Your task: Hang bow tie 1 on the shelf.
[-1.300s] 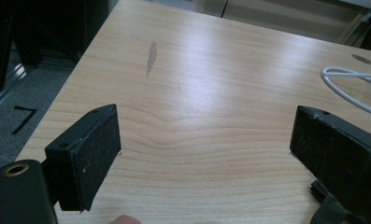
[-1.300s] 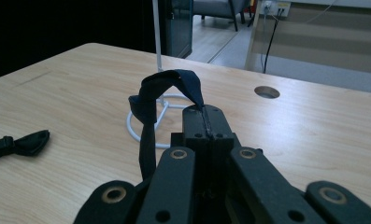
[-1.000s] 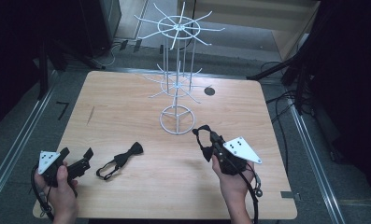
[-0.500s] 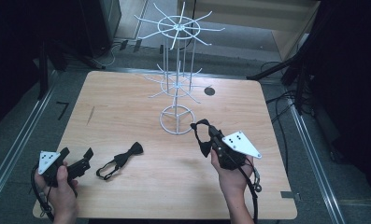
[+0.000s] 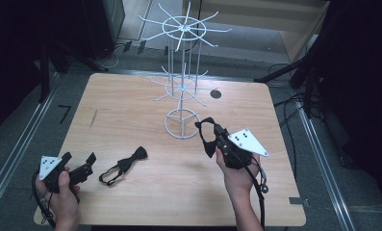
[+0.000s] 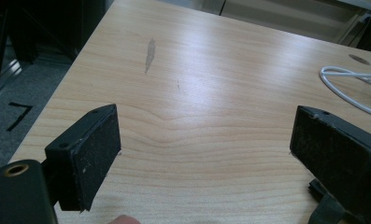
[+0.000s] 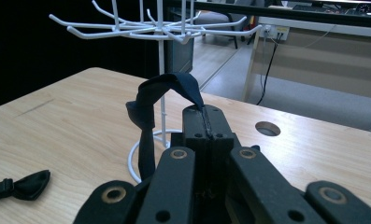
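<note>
High view: a white wire rack (image 5: pixel 183 91) with radiating hook arms is stood at the far middle of the tabletop (image 5: pixel 131 101), and the right claw (image 5: pixel 209 137) is held just right of the rack's round base, lifted off the wood. A dark bow tie (image 5: pixel 205 131) is pinched in it by the strap, so that the bow hangs free to the left of the jaws; this grip is judged to leave a loop of strap open for slipping over one of the hook arms. In the right gripper view the two jaws are seen pressed fully together, with only the thin strap (image 7: pixel 192 95) caught between the pads at their tips, the strap arching up and over and the bow part (image 7: pixel 143 123) dangling down in front of the rack's post. The tie thus sits at and just beyond the claw's tips, lower than the rack's upper ring of hooks (image 7: pixel 150 28), which is judged to be the likely target. A second bow tie (image 5: pixel 125 164) is left flat on the near left of the tabletop, a little way right of the left claw (image 5: pixel 78 161). That claw is rested low near the near left corner with its jaws spread wide and nothing between them, as the left gripper view shows bare wood between the pads (image 6: pixel 96 158); it is judged to be waiting, placed within easy reach of the lying tie.
</note>
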